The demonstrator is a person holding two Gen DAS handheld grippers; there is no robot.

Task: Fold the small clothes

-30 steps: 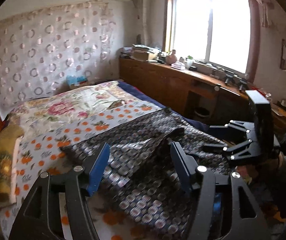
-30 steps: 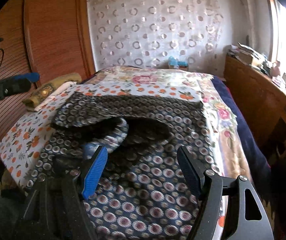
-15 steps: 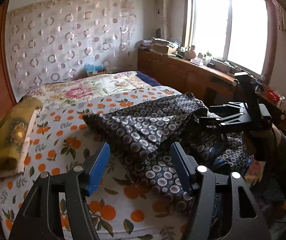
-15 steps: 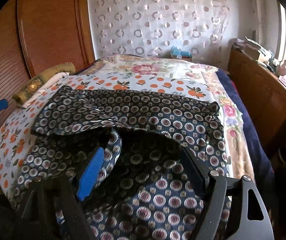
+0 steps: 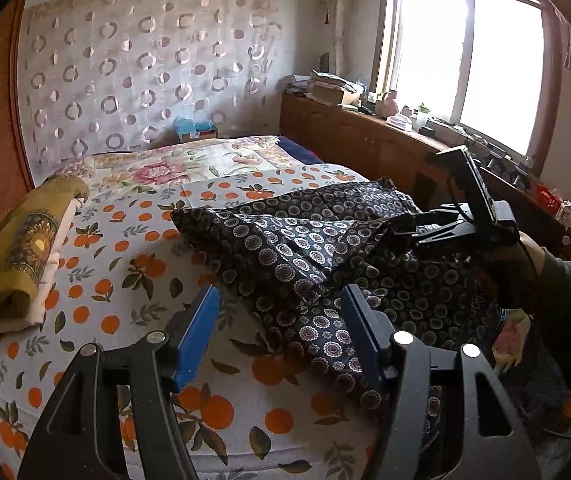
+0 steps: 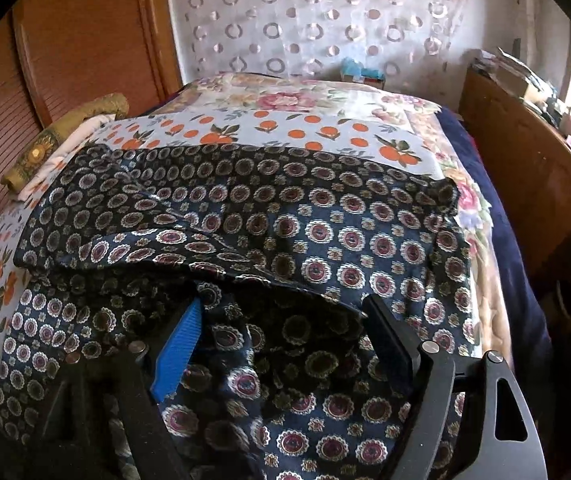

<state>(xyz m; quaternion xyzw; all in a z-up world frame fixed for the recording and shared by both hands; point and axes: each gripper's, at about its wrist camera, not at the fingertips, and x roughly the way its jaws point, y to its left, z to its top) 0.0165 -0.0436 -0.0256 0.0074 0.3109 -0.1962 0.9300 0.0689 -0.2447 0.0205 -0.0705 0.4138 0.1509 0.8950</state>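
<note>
Hand-held gripper (image 6: 281,340) open, dark medallion-print garment (image 6: 325,216) rumpled

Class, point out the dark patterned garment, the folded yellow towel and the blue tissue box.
dark patterned garment (image 6: 325,236), right wrist view, upper layer.
folded yellow towel (image 5: 17,248), left wrist view, top face.
blue tissue box (image 5: 195,126), left wrist view, front.

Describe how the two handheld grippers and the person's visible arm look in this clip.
Both grippers, left gripper and right gripper, are black frames with cut-out slots, silver pivot bolts and blue ribbed pads on the fingers. The right one carries a flat black block on top with a thin black cable. The person wears a dark grey sleeve.
</note>
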